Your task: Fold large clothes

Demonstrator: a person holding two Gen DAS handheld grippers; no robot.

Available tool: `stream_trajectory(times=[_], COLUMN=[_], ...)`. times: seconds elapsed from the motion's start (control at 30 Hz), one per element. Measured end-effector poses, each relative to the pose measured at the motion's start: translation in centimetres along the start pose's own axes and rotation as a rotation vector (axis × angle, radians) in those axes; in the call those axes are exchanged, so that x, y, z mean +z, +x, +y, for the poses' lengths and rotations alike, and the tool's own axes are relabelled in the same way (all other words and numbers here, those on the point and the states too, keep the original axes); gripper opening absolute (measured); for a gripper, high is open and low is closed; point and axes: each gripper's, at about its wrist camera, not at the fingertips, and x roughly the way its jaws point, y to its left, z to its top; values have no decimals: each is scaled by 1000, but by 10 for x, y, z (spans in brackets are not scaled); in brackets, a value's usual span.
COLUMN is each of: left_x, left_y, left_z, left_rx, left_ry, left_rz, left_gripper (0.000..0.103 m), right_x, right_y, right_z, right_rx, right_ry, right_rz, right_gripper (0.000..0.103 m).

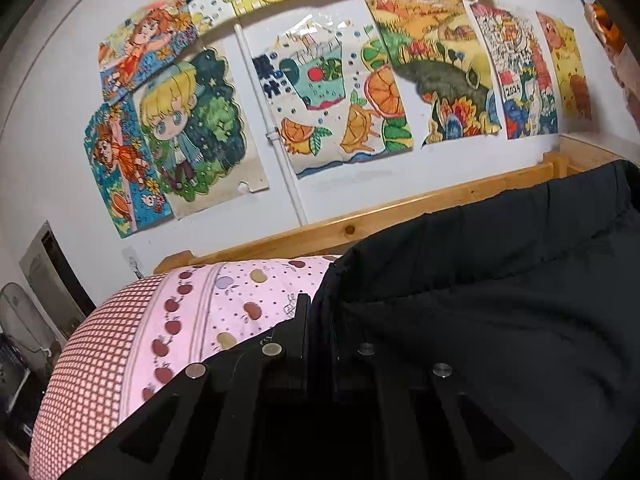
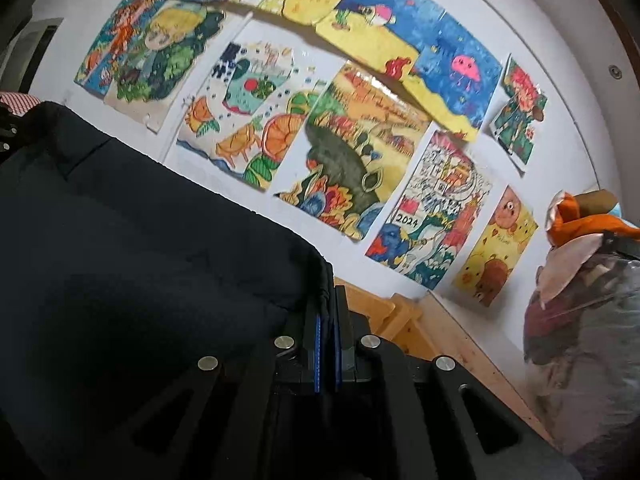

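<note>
Both cameras sit low and close behind their own fingers, tilted, facing the far wall of drawings (image 1: 320, 92) (image 2: 344, 148). Both share the dark garment (image 1: 500, 280) (image 2: 140, 240) and wooden bed rail (image 1: 400, 212) (image 2: 376, 308).

A dark navy garment (image 1: 500, 280) fills the frame's lower right, its gathered edge stretched diagonally, fabric softly creased.

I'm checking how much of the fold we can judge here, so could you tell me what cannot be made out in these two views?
- Left wrist view: the dark garment runs off the right and bottom edges; its type and full shape are unknown.
- Left wrist view: the left tongs tips are lost against the dark cloth.
- Right wrist view: the garment hides the bed beneath, and the right tongs hide its pinched edge.
- Right wrist view: the plastic bag contents are blurred.
</note>
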Motion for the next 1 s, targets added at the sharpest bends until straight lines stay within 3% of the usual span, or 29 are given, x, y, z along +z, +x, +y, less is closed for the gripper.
stream_trajectory(times=[0.2, 0.37, 0.47, 0.5, 0.53, 0.57, 0.6, 0.63, 0.7, 0.77, 0.83, 1.0], left_x=[-3, -4, -3, -3, -2, -2, -1, 0, 2, 2, -4, -40], left_y=[13, 6, 4, 2, 1, -2, -8, -17, -40, -58, -74, -94], left_z=[2, 20, 30, 34, 37, 40, 43, 47, 53, 55, 51, 19], left_rx=[-55, -138, -181, -192, -199, -205, -205, -204, -199, -248, -301, -424], left_ry=[-58, -141, -211, -241, -266, -289, -311, -331, -353, -341, -300, -120], left_rz=[35, 47, 84, 98, 106, 101, 85, 51, -41, -95, -104, -78], left_gripper=[11, 12, 15, 18, 25, 31, 46, 72, 92, 95, 97, 98], right_x=[-16, -20, -20, -20, -19, -17, -15, -13, -8, -7, -11, -48], right_y=[26, 25, 18, 14, 7, 3, -7, -12, -21, -31, -41, -52], right_z=[7, -4, -16, -19, -24, -29, -36, -42, -53, -63, -73, -72], right_rx=[64, 150, 185, 184, 177, 172, 167, 170, 193, 235, 313, 506], right_ry=[28, 85, 121, 130, 140, 148, 165, 177, 202, 233, 276, 342], right_rz=[79, 85, 76, 66, 47, 34, 7, -5, -6, -2, 12, 122], right_gripper=[4, 5, 18, 31, 51, 59, 64, 65, 65, 67, 79, 80])
